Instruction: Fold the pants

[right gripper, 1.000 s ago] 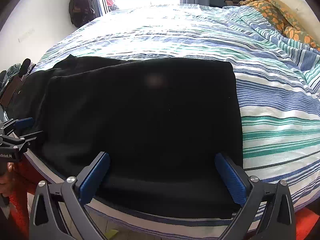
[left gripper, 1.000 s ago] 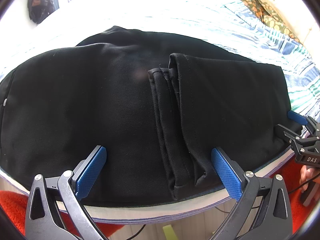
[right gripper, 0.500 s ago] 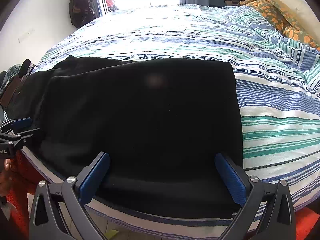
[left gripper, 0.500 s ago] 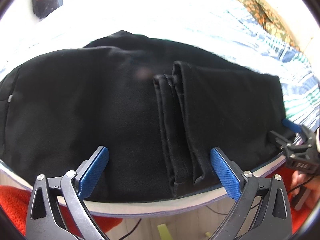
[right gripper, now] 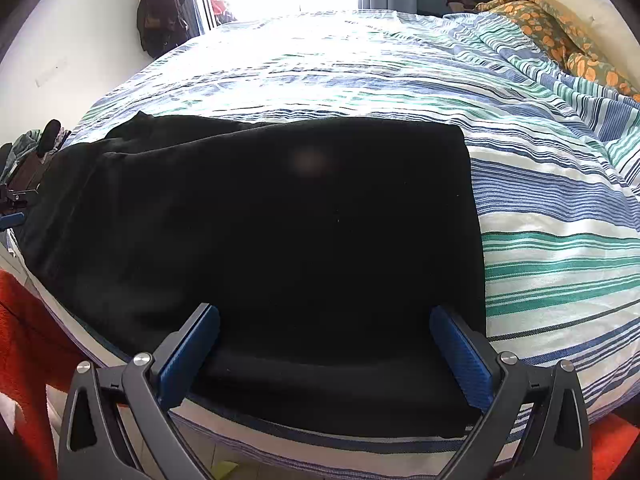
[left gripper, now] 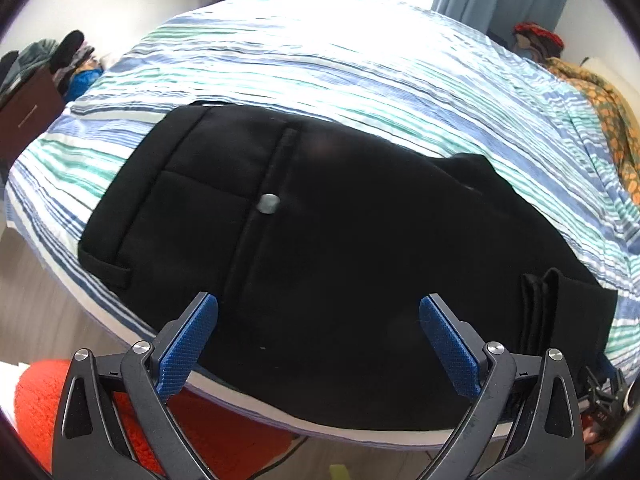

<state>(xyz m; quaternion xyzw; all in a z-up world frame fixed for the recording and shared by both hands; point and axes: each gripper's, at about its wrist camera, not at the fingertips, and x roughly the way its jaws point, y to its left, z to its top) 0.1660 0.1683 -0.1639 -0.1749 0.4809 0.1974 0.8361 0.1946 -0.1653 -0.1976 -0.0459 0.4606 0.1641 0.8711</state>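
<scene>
Blue ribbed fingers [left gripper: 188, 348] of the left gripper [left gripper: 320, 344] stand spread wide and hold nothing, poised just over the near edge of the black fabric pants [left gripper: 340, 248]. The right gripper [right gripper: 326, 356] is likewise parted and empty, its blue pads over the near hem of the folded layer.

The pants lie flat along the near side of the bed with the blue, green and white striped cover [right gripper: 540, 216], their front edge following the mattress edge. Below that edge an orange fluffy rug [left gripper: 44, 404] covers part of the pale wooden floor [left gripper: 36, 304].

The left view alone shows the waistband end: a small round metal button [left gripper: 268, 203], the fly seam and a belt loop, with the stacked leg hems [left gripper: 540, 312] far to its right. The right view alone shows the folded legs as one smooth black rectangle ending at a straight right edge [right gripper: 474, 232], and catches a sliver of the other gripper at its far left border.

Beyond the pants the striped cover runs bare toward the window. An orange-patterned blanket [right gripper: 560, 36] lies bunched at the far right, a dark wooden cabinet [left gripper: 24, 120] stands left of the bed, and dark clothing [right gripper: 160, 12] hangs on the far wall.
</scene>
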